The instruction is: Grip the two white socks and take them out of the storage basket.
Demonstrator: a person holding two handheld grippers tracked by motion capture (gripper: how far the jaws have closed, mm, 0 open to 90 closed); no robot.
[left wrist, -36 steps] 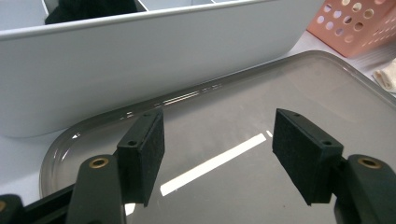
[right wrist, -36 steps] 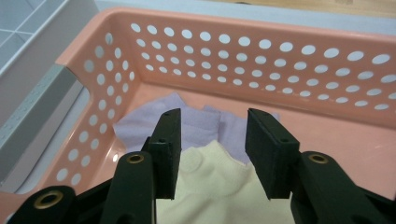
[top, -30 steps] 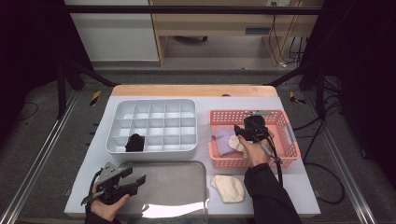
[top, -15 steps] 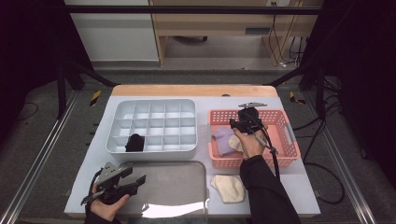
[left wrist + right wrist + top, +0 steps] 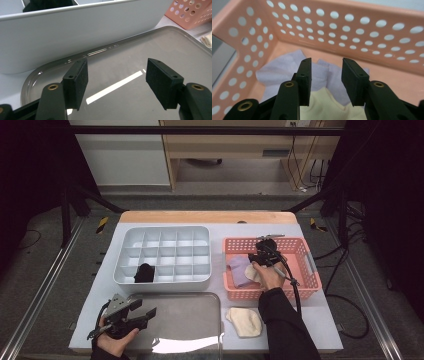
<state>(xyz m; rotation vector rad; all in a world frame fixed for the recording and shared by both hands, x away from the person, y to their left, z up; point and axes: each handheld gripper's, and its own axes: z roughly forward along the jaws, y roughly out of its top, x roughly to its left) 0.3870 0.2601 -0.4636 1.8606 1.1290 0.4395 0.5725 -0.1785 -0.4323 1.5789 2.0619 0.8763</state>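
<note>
Lavender sock [image 5: 287,70] awaits picking in the pink basket [image 5: 362,32].
Right gripper [image 5: 324,82] hovers over it, jaws parted and empty, poised to grasp.

Table [image 5: 310,320]: pale grey top with a wooden strip along the far edge. Directly on it: a white divided tray [image 5: 165,279] at far left-centre; a pink perforated basket [image 5: 310,270] just to its right, with a narrow gap between the two; a shiny grey metal tray [image 5: 190,320] at the near edge in front of the divided tray, close to its front wall; and a cream sock [image 5: 244,321] lying flat just right of the metal tray, in front of the basket. The cream sock touches neither the metal tray nor the basket.
</note>
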